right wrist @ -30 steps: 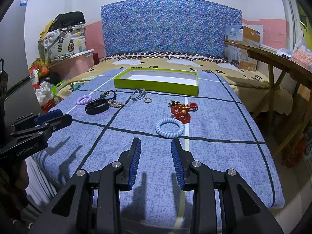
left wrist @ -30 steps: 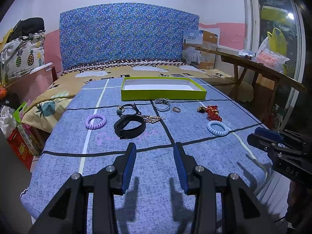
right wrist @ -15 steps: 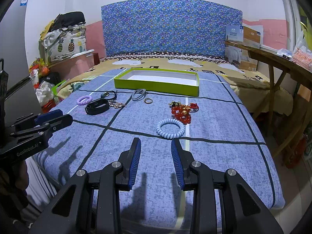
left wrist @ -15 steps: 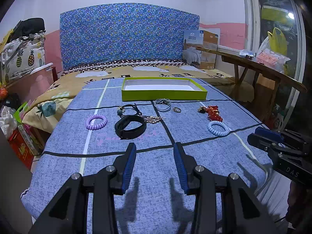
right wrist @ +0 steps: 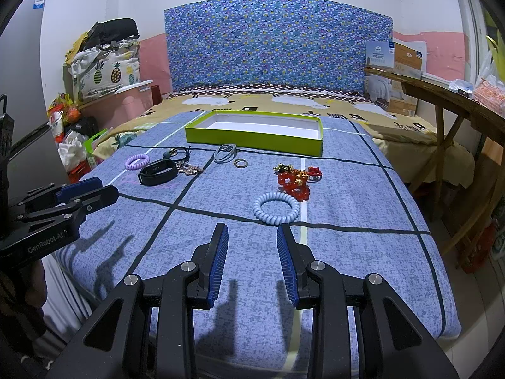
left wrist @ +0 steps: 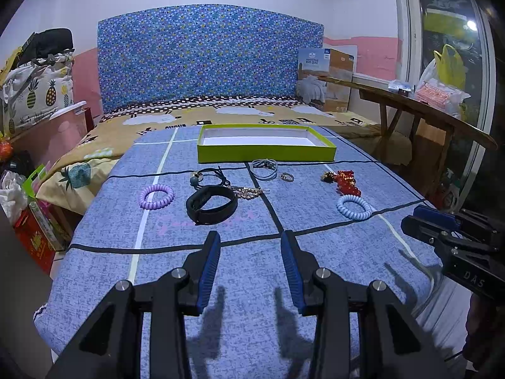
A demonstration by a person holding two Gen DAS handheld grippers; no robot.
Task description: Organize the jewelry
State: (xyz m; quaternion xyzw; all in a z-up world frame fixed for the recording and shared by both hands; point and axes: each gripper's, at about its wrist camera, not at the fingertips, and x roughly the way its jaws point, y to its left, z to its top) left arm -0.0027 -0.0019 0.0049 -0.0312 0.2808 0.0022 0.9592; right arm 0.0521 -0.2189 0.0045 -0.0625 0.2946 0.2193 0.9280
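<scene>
Jewelry lies spread on a blue bedspread in front of an empty lime-green box. From left: a purple coil band, a black wristband, a black cord with a bead, a gold clip, grey bangles, a small ring, red beads, a pale blue coil band. My left gripper stands open over bare cloth short of the wristband. My right gripper is open just short of the blue coil band, holding nothing.
The bed's blue patterned headboard stands behind. A wooden bench runs along the right side. Bags and a pineapple-print bundle pile up at the left. The bedspread's near edge drops off below the grippers.
</scene>
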